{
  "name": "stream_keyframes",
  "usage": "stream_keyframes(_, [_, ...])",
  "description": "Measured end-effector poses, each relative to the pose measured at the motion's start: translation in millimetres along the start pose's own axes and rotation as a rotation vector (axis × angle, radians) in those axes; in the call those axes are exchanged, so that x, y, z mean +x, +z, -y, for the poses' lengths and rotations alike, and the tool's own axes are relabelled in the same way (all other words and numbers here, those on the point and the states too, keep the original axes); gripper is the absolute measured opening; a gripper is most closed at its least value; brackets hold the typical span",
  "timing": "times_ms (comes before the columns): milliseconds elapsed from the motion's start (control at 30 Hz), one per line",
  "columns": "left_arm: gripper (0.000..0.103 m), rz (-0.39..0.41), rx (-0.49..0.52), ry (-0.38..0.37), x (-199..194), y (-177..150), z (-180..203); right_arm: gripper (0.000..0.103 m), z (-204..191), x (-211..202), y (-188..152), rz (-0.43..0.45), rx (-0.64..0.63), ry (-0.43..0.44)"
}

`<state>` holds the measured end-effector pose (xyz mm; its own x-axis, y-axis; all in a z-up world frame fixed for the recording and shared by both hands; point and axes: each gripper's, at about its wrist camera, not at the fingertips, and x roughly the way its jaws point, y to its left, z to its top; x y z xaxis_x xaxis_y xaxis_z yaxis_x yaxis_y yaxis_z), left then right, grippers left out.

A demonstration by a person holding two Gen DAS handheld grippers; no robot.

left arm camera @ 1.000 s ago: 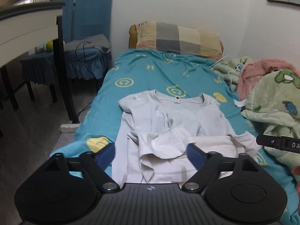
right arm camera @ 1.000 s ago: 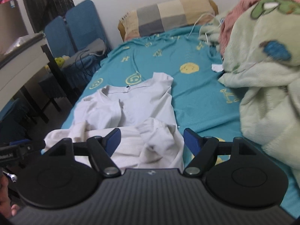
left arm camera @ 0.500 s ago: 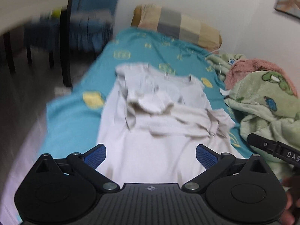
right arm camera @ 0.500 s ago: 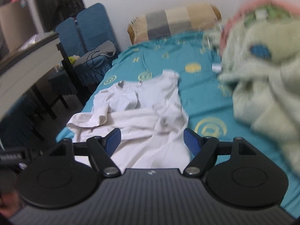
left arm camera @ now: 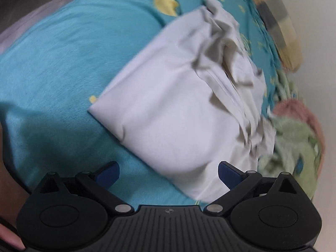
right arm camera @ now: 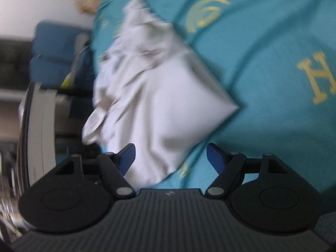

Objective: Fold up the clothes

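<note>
A white shirt (left arm camera: 178, 105) lies spread on the teal bedsheet (left arm camera: 63, 63), its sleeves bunched across the far half. It also shows in the right wrist view (right arm camera: 155, 96), over the sheet (right arm camera: 273, 42). My left gripper (left arm camera: 169, 173) is open and empty, close above the shirt's near hem, near its left corner. My right gripper (right arm camera: 170, 155) is open and empty, close above the hem near the shirt's right corner. Both views are tilted and blurred.
A checked pillow (left arm camera: 279, 23) lies at the head of the bed. Green and pink blankets (left arm camera: 294, 138) are piled along the right side. A blue chair (right arm camera: 56, 48) and a desk edge (right arm camera: 35, 126) stand left of the bed.
Both grippers have dropped down and forward toward the shirt's near hem and tilted inward. The shirt now fills both views. The jaws stay open.
</note>
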<state>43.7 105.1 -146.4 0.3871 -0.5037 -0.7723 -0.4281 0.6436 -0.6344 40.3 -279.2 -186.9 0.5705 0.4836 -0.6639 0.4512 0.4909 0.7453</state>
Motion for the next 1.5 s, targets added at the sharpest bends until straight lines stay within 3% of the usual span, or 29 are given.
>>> stream_keyframes(67, [0.099, 0.030, -0.062, -0.027, -0.7, 6.4, -6.4, 0.076, 3.3, -0.4, 0.5, 0.049, 0.032, -0.009])
stream_keyframes(133, [0.090, 0.081, -0.068, -0.024, -3.4, 10.1, -8.4, 0.067, 6.7, -0.8, 0.9, 0.098, 0.063, -0.019])
stream_keyframes(233, [0.063, 0.133, -0.071, -0.004, -7.8, 11.3, -10.7, 0.043, 5.1, -1.6, 0.3, 0.157, 0.055, -0.032])
stream_keyframes(300, [0.049, 0.151, -0.072, 0.013, -8.8, 10.8, -12.8, 0.021, 3.2, -0.5, -1.2, 0.175, 0.039, -0.055])
stream_keyframes(433, [0.020, 0.179, -0.090, -0.002, -12.6, 11.0, -14.8, 0.012, -6.1, -5.8, -4.5, 0.233, -0.043, -0.061])
stream_keyframes(633, [0.015, 0.270, -0.029, -0.096, -40.1, 8.0, 2.0, 0.010, -18.3, -21.4, 7.8, 0.321, -0.124, 0.003])
stream_keyframes(933, [0.010, 0.315, 0.031, -0.172, -106.4, -14.4, 45.2, 0.010, -38.2, -69.3, 5.8, 0.322, -0.077, 0.073])
stream_keyframes(1133, [0.010, 0.305, 0.046, -0.174, -160.0, -58.1, 47.1, 0.010, -37.5, -126.7, -29.4, 0.338, -0.090, 0.099])
stream_keyframes(1367, [0.010, 0.280, 0.038, -0.203, -205.2, -113.6, 21.8, 0.010, -15.8, -181.5, -79.1, 0.361, -0.090, 0.126])
stream_keyframes(1500, [0.010, 0.265, 0.015, -0.227, -219.3, -118.2, 16.2, 0.010, -17.3, -187.6, -83.2, 0.362, -0.092, 0.128])
